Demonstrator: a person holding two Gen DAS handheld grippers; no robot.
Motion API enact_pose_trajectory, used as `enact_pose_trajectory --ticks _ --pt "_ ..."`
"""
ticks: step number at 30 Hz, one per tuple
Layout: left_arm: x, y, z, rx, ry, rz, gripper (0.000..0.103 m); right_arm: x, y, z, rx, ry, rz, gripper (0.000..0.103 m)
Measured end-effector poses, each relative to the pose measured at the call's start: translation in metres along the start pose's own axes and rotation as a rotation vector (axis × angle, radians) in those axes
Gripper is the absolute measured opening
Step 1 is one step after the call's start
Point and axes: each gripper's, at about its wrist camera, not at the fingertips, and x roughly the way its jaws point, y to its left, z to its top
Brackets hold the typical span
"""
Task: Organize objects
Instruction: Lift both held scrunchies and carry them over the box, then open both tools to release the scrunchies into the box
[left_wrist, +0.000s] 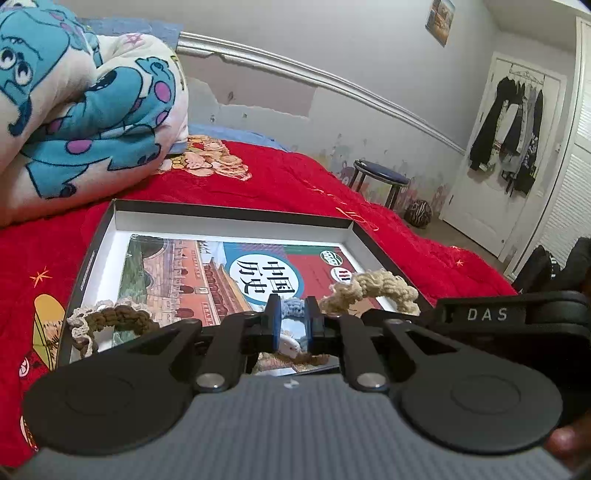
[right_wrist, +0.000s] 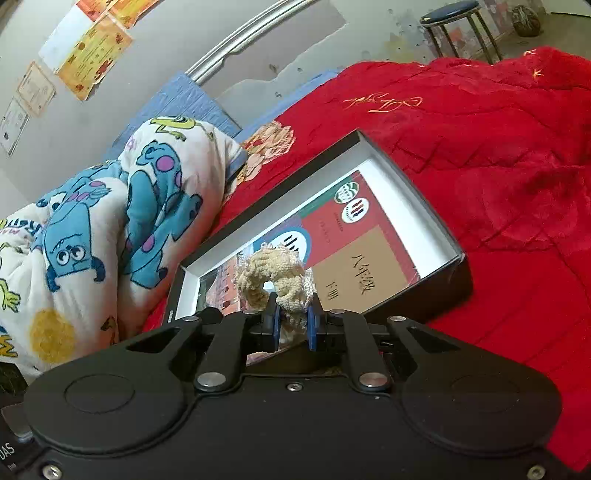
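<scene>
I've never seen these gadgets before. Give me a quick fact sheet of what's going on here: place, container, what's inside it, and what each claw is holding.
Place: bed with a red quilt
Container: shallow black box, white inside, open
Inside: Chinese history textbook, brown scrunchie lying on it
Left gripper: closed on a blue scrunchie over the box
Right gripper: closed on a cream scrunchie over the box
Nearby: cartoon-print blanket
</scene>
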Motion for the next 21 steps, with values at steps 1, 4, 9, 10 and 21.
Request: enact_pose_trajectory --ticks 1,4,9,10,21 --pt "0.0 -0.001 0.0 0.003 0.001 0.0 0.017 0.0 0.0 0.0 0.0 0.001 -0.002 0.014" --pt "0.0 -0.002 0.0 0.008 0.005 -0.001 0.019 -0.001 -0.003 0.001 0.015 -0.006 -0.015 0.014" --pt "0.002 -0.002 -0.001 0.019 0.022 0.024 0.02 -0.001 -0.01 0.004 0.047 -0.004 -0.041 0.014" --pt "0.003 -0.002 -0.002 0.019 0.029 0.026 0.02 -0.001 -0.011 0.004 0.049 -0.002 -0.041 0.014" --pt "0.007 0.0 -0.004 0.023 0.044 0.06 0.022 -0.002 -0.011 0.006 0.056 0.011 -0.049 0.015"
